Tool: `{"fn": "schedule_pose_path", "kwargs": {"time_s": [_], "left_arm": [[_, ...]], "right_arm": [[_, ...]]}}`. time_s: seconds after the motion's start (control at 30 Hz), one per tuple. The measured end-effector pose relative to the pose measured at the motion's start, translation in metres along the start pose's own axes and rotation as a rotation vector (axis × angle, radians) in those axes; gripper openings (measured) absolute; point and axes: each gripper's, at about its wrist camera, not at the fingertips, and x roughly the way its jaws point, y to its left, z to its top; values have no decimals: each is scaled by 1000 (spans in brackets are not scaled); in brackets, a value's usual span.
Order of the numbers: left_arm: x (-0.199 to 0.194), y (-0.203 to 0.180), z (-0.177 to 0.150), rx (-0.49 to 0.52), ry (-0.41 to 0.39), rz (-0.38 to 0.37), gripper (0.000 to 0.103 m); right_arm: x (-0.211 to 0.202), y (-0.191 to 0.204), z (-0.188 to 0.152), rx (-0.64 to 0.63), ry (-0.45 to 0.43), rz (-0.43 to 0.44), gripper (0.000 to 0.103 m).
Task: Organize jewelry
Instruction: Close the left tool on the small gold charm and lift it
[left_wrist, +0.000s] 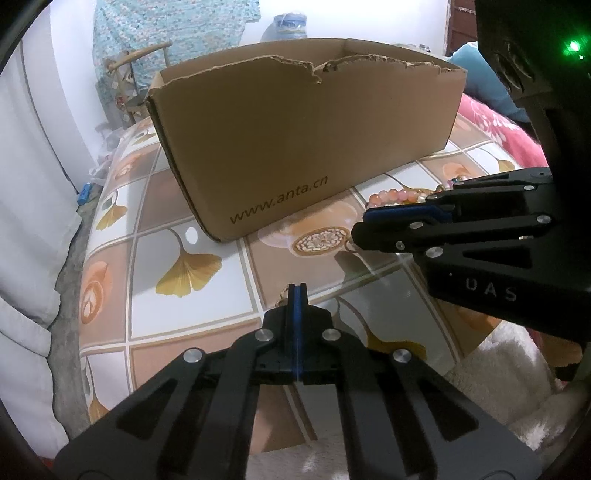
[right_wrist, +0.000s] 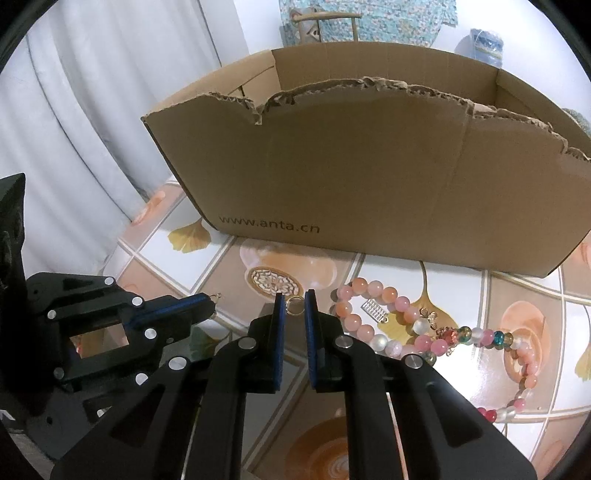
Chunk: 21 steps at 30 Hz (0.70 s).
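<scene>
An open cardboard box (left_wrist: 295, 147) printed "www.anta.cn" stands on the patterned table; it also shows in the right wrist view (right_wrist: 369, 184). My left gripper (left_wrist: 297, 291) is shut on a small gold ring piece (left_wrist: 283, 295), whose loops poke out at its tip (right_wrist: 215, 304). My right gripper (right_wrist: 295, 306) is slightly open around a small gold ring (right_wrist: 294, 305) that lies between its pads. In the left wrist view the right gripper (left_wrist: 360, 230) comes in from the right. A pink bead bracelet (right_wrist: 369, 317) and a multicoloured bead bracelet (right_wrist: 491, 343) lie right of it.
The table top (left_wrist: 192, 266) has a tile and ginkgo-leaf pattern. A white curtain (right_wrist: 92, 147) hangs at the left. A chair with patterned cloth (right_wrist: 332, 22) stands behind the box. White fluffy fabric (left_wrist: 498, 362) lies at the near right.
</scene>
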Motion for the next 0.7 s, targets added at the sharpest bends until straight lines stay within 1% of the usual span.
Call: {"fn": "schedule_pose_path", "kwargs": {"time_s": [0.1,0.13,0.17,0.23,0.33,0.4,0.5,0.7], "left_arm": [[-4,1,0,-2,-1,-16,0],[-5,1,0,-4,2,-22,3],[-5,1,-1,-6,4,-25,9],[-7,1,-2,-7,3,-20,17],[-8,2,-3,-2,5,-16,18],[-9,3,-3,6,6,-23,22],[-7,4,-4,39,12,-5,22],[-1,12,2,100,34,-55,22]], "right_arm": [[-3,0,-1,0,-2,0,11],[-4,0,-1,0,-3,-1,11],[-4,0,-1,0,-3,-1,11],[-4,1,-2,-2,-2,0,11],[-5,2,-2,-5,-4,3,11],[-5,2,-2,-3,-3,7,11],[-4,1,-3,-2,0,19,11],[-4,-6,-2,10,-3,42,11]]}}
